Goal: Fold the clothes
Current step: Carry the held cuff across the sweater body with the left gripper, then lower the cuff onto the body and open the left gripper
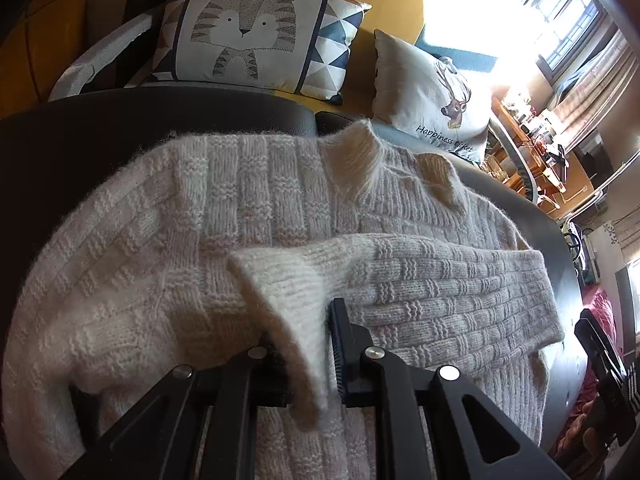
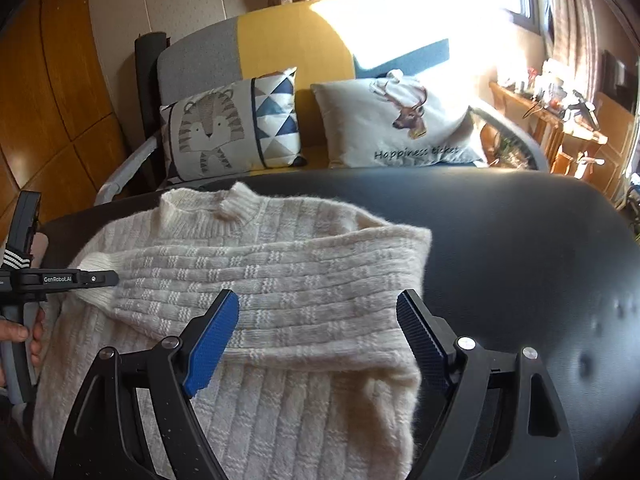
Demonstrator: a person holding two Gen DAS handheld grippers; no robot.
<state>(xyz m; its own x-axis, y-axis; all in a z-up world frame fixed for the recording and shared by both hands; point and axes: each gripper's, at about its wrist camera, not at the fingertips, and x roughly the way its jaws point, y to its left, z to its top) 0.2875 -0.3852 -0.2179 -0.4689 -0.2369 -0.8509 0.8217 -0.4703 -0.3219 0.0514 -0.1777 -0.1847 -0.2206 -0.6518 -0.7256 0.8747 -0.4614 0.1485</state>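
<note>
A cream knitted sweater [image 1: 240, 184] [image 2: 280, 420] lies flat on a black table [image 1: 80, 140] [image 2: 520, 240], its collar [image 2: 236, 200] at the far side. One sleeve [image 1: 440, 280] [image 2: 280, 280] is folded across the body. My left gripper [image 1: 304, 328] [image 2: 92, 280] is shut on the sleeve's cuff [image 1: 288, 292], which sticks up between the fingers. My right gripper [image 2: 320, 320] hovers open over the sleeve near the shoulder fold, its blue pads wide apart with nothing between them. A person's hand [image 2: 24, 336] holds the left gripper's handle.
Behind the table stands a yellow and grey sofa [image 2: 280, 40] with a tiger cushion [image 1: 244, 32] [image 2: 224, 132] and a deer cushion [image 1: 432, 96] [image 2: 396, 124]. A cluttered wooden shelf [image 2: 560, 120] is at the far right. Bare black tabletop spreads right of the sweater.
</note>
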